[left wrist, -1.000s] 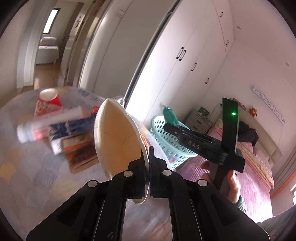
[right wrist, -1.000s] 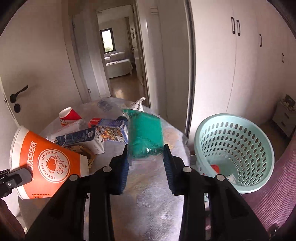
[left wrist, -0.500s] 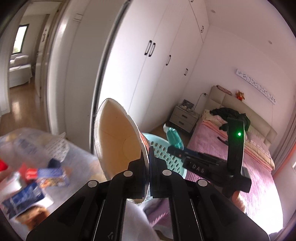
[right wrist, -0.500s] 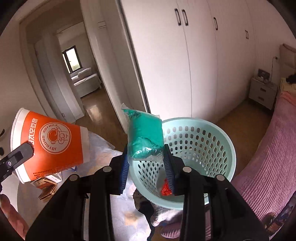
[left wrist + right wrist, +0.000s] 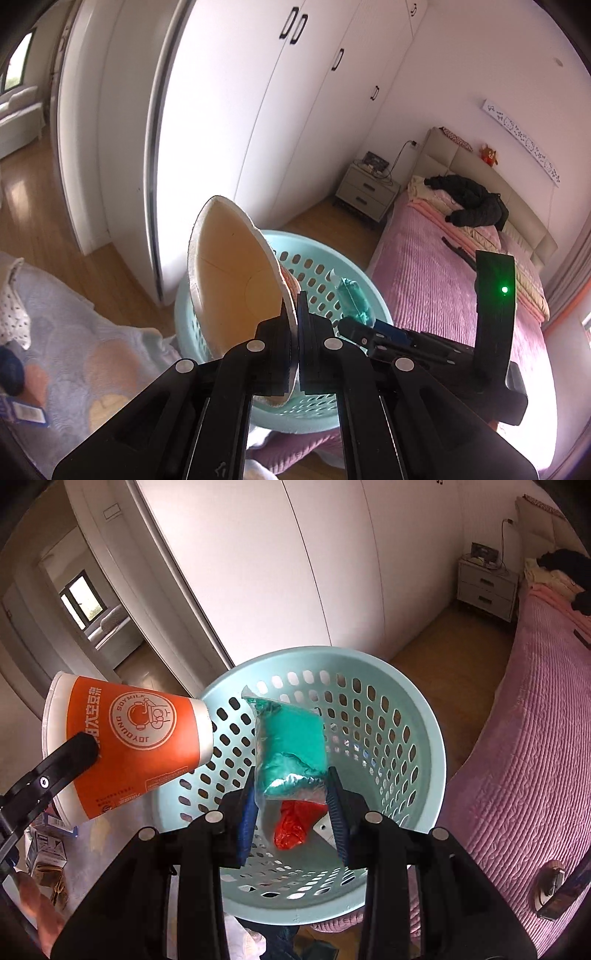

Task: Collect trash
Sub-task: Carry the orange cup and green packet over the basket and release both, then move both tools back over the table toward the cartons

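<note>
Left wrist view: the left gripper (image 5: 296,325) has its jaws pinched tight on the wall of the paper cup (image 5: 232,277), which lies tilted with its open mouth facing the camera and its cream inside showing. The cup hangs over the near rim of the mint laundry basket (image 5: 317,266), which stands on the wooden floor. To the right of the basket, the right gripper (image 5: 360,325) reaches in over its rim, carrying the green packet (image 5: 352,301) above the basket's opening. Beyond the basket stands a pink-covered bed (image 5: 443,280), and left of the basket lies the edge of a patterned table cover (image 5: 74,332).

Right wrist view: the right gripper (image 5: 291,805) holds the green packet (image 5: 291,749) between its blue pads, jaws partly closed around it, directly above the basket (image 5: 424,738). At the basket's bottom lies a crumpled red wrapper (image 5: 290,827). The orange cup (image 5: 129,742) hangs just over the basket's left rim, one finger of the left gripper (image 5: 79,751) pressed against its side.
</note>
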